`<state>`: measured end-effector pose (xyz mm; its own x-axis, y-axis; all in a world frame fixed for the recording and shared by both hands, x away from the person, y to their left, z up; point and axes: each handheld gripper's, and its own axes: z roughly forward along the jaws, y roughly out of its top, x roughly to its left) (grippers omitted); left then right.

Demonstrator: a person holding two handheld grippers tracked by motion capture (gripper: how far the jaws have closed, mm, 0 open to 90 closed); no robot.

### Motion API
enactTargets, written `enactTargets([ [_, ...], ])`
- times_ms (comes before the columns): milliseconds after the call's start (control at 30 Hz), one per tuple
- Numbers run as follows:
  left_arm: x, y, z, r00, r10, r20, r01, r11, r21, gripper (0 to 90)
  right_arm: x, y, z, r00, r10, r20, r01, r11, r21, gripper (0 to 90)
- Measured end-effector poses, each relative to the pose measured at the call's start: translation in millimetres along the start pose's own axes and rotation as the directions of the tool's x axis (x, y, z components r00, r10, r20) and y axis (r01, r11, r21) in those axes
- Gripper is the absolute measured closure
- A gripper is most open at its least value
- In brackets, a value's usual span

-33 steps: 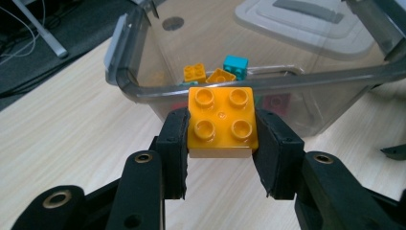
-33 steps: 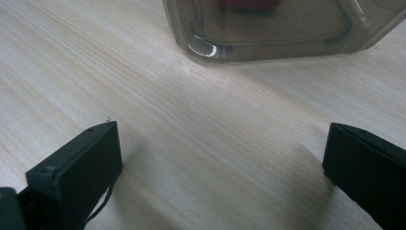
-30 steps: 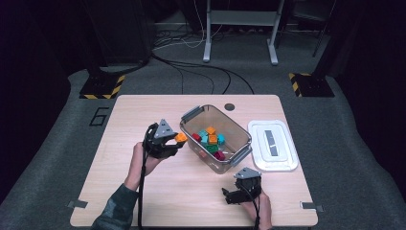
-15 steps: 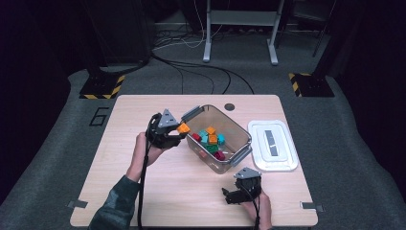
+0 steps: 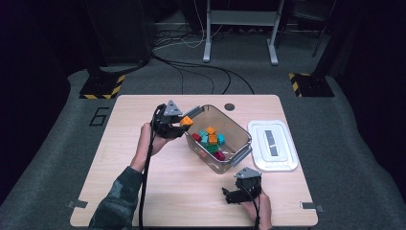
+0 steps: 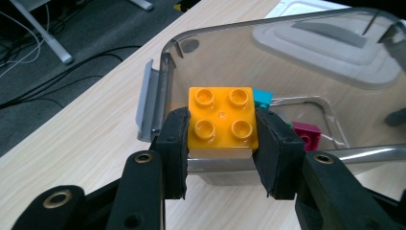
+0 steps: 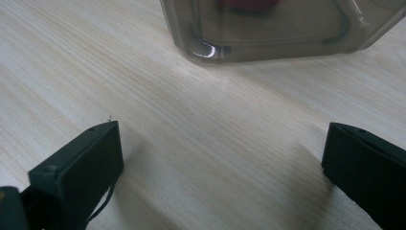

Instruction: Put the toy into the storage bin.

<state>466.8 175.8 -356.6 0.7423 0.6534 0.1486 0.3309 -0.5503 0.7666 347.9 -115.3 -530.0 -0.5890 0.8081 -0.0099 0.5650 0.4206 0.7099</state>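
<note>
**One orange brick held over the bin's edge**

Two grippers are at work on one wooden table. The left gripper has its pads clamped on the two sides of a single orange brick, studs facing the camera (four studs, in two rows of two). In the high view the same orange brick sits at the near-left rim of the one clear plastic bin, held above the rim and not resting inside.

The right gripper lies low on the table near the person's edge, just in front of the bin's corner. Its own view shows the two black jaws standing wide apart with bare wood between them and nothing held.

Inside the bin the high view shows a loose heap of bricks: two orange, about three teal or green, and two red or magenta, though the pile is too small to count surely. The left gripper view picks out just a teal brick and a magenta brick behind the held one, seen through the clear wall.

One white lid lies flat on the table just beside the bin; in the left gripper view it appears through the bin's far wall. The right gripper view gives a close look at the bin's bottom corner.
</note>
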Motion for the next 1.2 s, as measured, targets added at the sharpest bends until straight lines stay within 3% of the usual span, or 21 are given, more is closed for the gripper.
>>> enactTargets([
  [333, 9.2, 6.7, 20.6, 0.9996, -0.024, 0.017, 0.024, 0.9990, 0.038, 58.6, -0.3, 0.0, 0.1, 1.0000, -0.004, -0.001, 0.004, 1.0000, 0.000, 0.0],
  [800, 8.1, 14.2, 42.1, 0.9996, -0.015, 0.025, 0.013, 0.9967, 0.080, 58.5, -0.1, 0.1, 0.1, 1.0000, -0.001, -0.001, 0.001, 1.0000, -0.001, 0.0],
  [933, 6.2, 15.2, 49.7, 0.9999, -0.010, 0.011, 0.009, 0.9958, 0.092, 58.2, -0.1, 0.0, 0.0, 1.0000, -0.002, -0.002, 0.002, 1.0000, -0.001, 0.0],
  [967, 6.1, 15.4, 51.5, 0.9999, -0.013, 0.000, 0.013, 0.9950, 0.099, 56.9, -0.1, 0.0, 0.0, 1.0000, -0.002, -0.002, 0.002, 1.0000, -0.001, 0.0],
  [1067, 6.0, 13.9, 54.3, 0.9988, -0.042, -0.025, 0.044, 0.9926, 0.113, 37.0, -0.1, 0.0, 0.0, 1.0000, -0.003, -0.002, 0.003, 1.0000, -0.001, 0.0],
  [1133, 5.4, 11.8, 52.8, 0.9977, -0.065, -0.018, 0.067, 0.9915, 0.112, 29.1, 0.0, 0.0, 0.0, 1.0000, -0.001, -0.002, 0.001, 1.0000, -0.001, 0.0],
  [1200, 3.2, 9.3, 47.3, 0.9977, -0.063, -0.027, 0.065, 0.9927, 0.101, 23.7, -0.1, 0.0, 0.0, 1.0000, -0.003, -0.001, 0.003, 1.0000, -0.001, 0.0],
])
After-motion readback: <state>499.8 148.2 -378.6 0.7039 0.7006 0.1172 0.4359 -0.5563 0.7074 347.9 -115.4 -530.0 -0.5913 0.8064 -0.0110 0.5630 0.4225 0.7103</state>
